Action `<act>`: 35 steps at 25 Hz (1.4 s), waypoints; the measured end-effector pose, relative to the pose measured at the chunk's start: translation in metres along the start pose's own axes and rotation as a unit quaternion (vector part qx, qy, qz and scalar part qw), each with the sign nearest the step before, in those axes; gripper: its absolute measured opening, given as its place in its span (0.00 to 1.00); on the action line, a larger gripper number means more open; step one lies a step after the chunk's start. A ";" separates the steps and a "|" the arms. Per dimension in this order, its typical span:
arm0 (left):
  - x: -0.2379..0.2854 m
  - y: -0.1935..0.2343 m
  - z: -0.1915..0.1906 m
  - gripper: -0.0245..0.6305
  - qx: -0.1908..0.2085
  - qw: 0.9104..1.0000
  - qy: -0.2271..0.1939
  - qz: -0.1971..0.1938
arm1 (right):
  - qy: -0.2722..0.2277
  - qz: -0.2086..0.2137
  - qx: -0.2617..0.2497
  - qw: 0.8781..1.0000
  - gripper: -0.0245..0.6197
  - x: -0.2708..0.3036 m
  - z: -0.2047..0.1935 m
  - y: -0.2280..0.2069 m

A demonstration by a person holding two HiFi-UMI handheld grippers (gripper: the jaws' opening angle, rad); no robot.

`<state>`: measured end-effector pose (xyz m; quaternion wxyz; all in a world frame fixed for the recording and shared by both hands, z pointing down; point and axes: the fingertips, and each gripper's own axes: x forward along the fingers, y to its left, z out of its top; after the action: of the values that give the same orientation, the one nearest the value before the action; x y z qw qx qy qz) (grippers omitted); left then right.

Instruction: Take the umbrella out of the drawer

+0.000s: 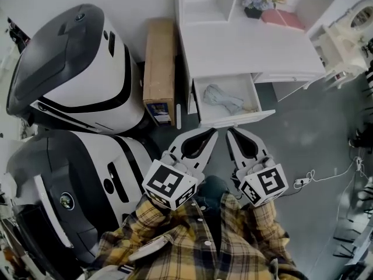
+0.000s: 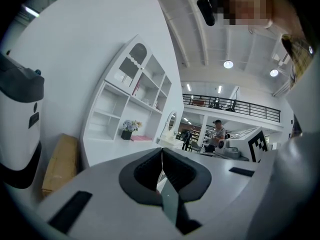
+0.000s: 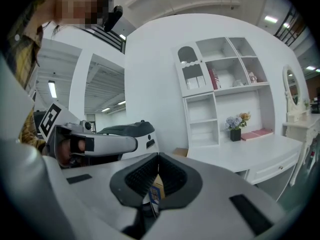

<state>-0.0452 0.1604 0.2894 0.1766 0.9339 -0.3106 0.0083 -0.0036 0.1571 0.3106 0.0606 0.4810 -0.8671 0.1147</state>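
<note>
In the head view the white desk (image 1: 245, 48) has its drawer (image 1: 238, 119) pulled open. A pale grey folded umbrella (image 1: 224, 98) lies inside it, nothing touching it. My left gripper (image 1: 211, 134) and right gripper (image 1: 231, 132) sit side by side just in front of the drawer's front panel, both pointing at it. Each has its jaws together with nothing between them. The left gripper (image 2: 161, 151) in its own view and the right gripper (image 3: 158, 156) in its own view both show the jaws meeting. Neither gripper view shows the umbrella.
Two large white-and-black machines (image 1: 76, 69) (image 1: 70, 185) fill the left. A cardboard box (image 1: 159, 63) stands between them and the desk. A flower pot (image 1: 256, 4) and a pink book (image 1: 282, 19) sit on the desk by the shelf unit (image 3: 215, 89). A cable (image 1: 309, 178) lies on the grey floor.
</note>
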 end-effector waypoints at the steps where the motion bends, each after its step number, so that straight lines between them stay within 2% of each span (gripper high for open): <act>1: 0.000 0.005 0.000 0.07 -0.002 1.000 0.001 0.001 | 0.001 -0.003 0.001 1.000 0.06 0.003 -0.001 -0.001; 11: 0.009 0.026 -0.010 0.07 -0.022 1.000 0.015 -0.005 | 0.010 -0.035 0.009 0.999 0.07 0.014 -0.005 -0.019; 19: 0.034 0.044 -0.009 0.07 -0.020 0.999 0.026 0.003 | 0.015 -0.034 0.016 0.999 0.07 0.033 -0.007 -0.048; 25: 0.073 0.063 0.000 0.07 -0.020 0.999 0.028 0.013 | 0.023 -0.028 0.018 0.999 0.07 0.057 -0.002 -0.088; 35: 0.169 0.101 0.035 0.07 -0.017 0.999 0.023 0.040 | 0.038 0.015 0.002 0.999 0.07 0.109 0.024 -0.173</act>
<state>0.0295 -0.0238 0.3107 0.1991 0.9173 -0.3434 0.0317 0.0849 -0.0272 0.3348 0.0903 0.4631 -0.8712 0.1354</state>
